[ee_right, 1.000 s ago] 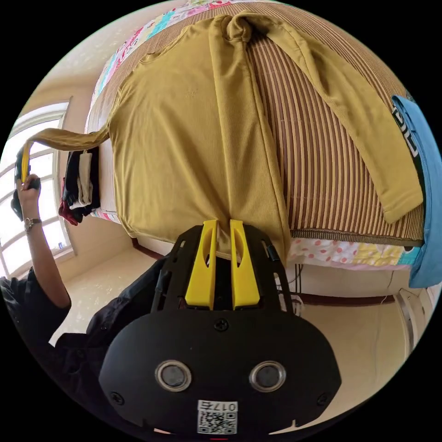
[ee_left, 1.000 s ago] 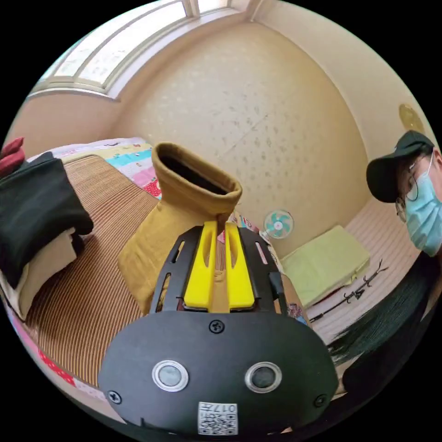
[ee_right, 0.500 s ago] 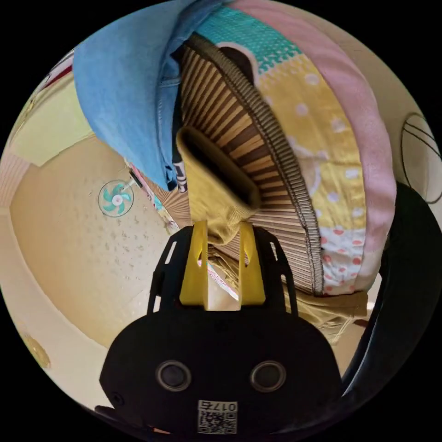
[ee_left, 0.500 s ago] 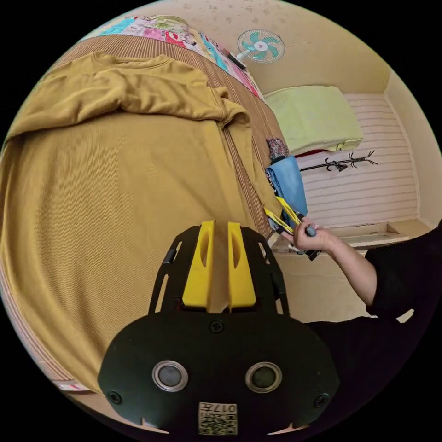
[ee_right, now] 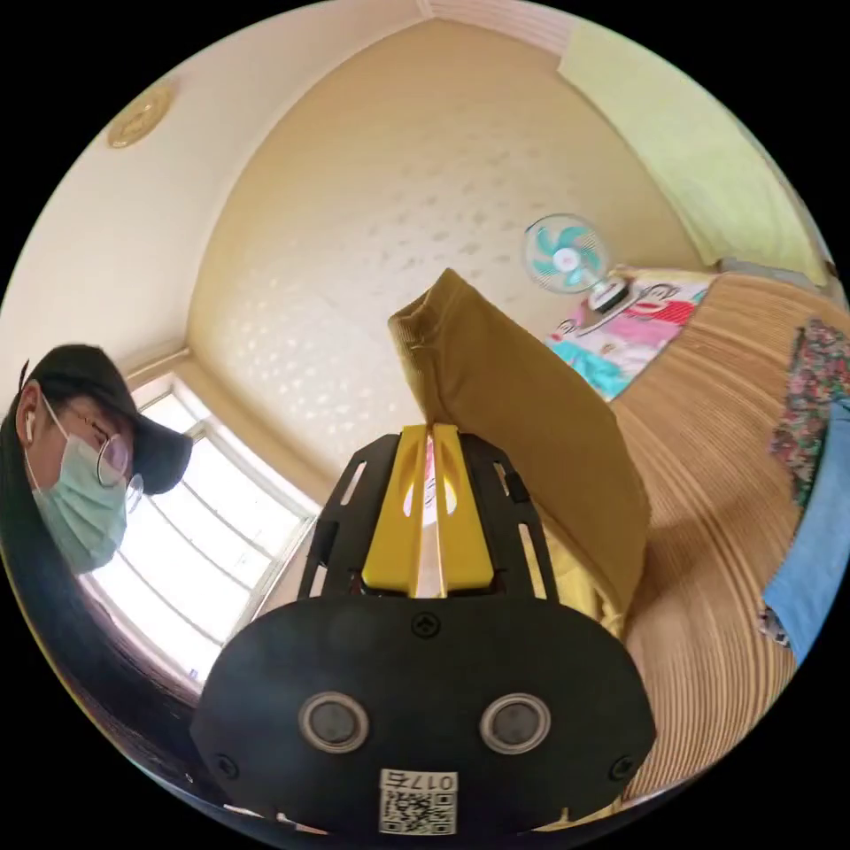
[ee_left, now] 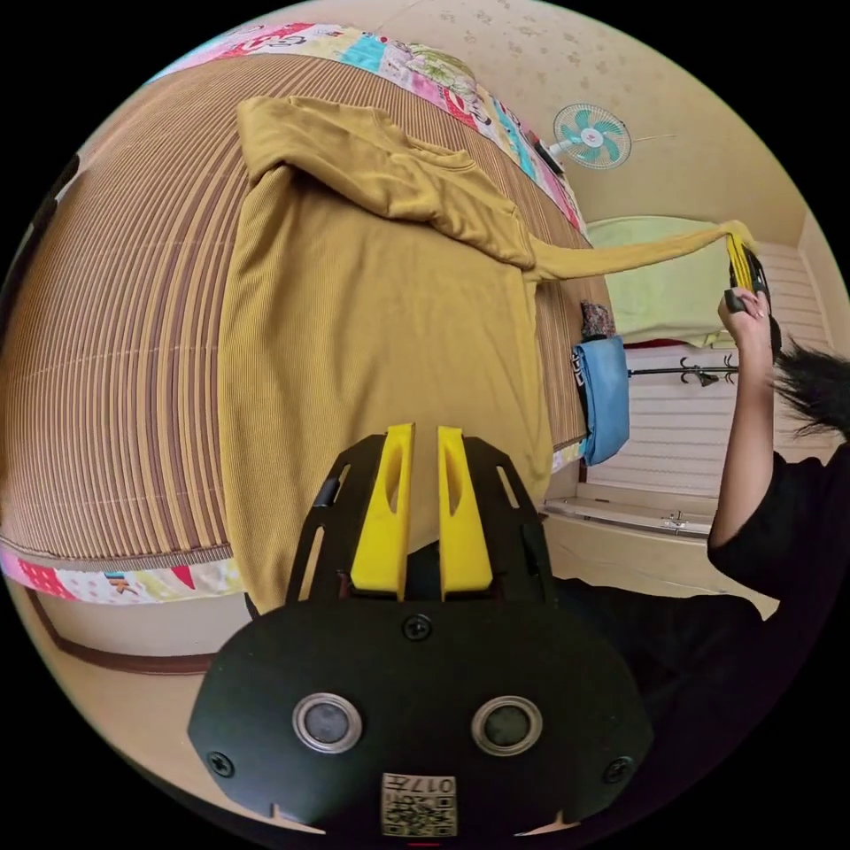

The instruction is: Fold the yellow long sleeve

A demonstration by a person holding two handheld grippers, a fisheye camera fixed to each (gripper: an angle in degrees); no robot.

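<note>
Yellow long sleeve (ee_left: 372, 301) lies flat on the striped mat (ee_left: 115, 354) with one sleeve folded over its chest, right gripper (ee_right: 427, 436) clamped on the other sleeve's cuff (ee_right: 460, 345) lifted off the bed, left gripper (ee_left: 414, 434) nearly closed, holding nothing, over the hem.

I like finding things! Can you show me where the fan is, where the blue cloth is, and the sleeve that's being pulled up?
fan (ee_left: 591, 136): left gripper view, on its blades.
blue cloth (ee_left: 606, 396): left gripper view, on its hanging middle.
sleeve (ee_left: 624, 255): left gripper view, mid-length of the stretched part.
</note>
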